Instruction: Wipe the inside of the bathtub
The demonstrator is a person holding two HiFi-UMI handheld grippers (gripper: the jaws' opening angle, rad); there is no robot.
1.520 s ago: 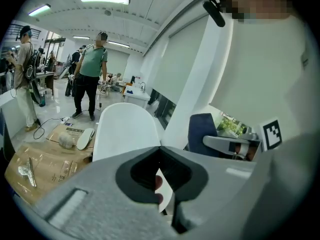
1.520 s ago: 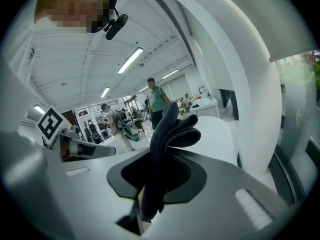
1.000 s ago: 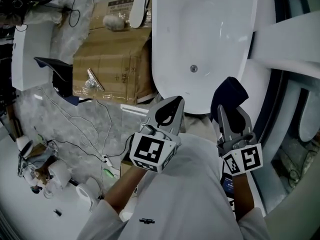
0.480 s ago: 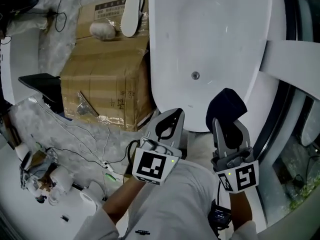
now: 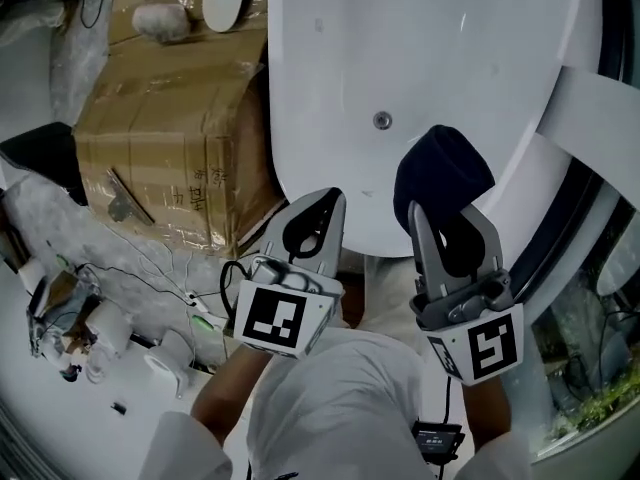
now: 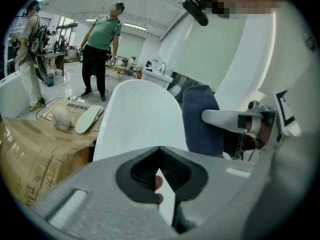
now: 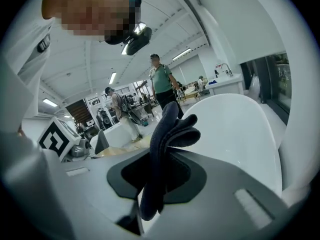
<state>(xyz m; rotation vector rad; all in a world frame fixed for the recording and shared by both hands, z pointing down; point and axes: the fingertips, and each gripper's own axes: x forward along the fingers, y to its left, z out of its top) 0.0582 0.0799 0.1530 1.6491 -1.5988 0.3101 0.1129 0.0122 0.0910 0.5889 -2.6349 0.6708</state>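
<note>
Upright — cloth [image 5: 445, 173] clamped in right tool [image 5: 447, 215], near bathtub [image 5: 430, 48]

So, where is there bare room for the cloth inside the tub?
The bathtub is bare inside all round the drain, left of the dark cloth. Crowded: the cardboard box top, and the cable-strewn floor beside it.

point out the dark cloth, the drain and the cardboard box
dark cloth [image 5: 445, 173], head view, middle of its bunched top
drain [image 5: 382, 120], head view, centre of the metal ring
cardboard box [image 5: 170, 138], head view, middle of its brown surface
</note>
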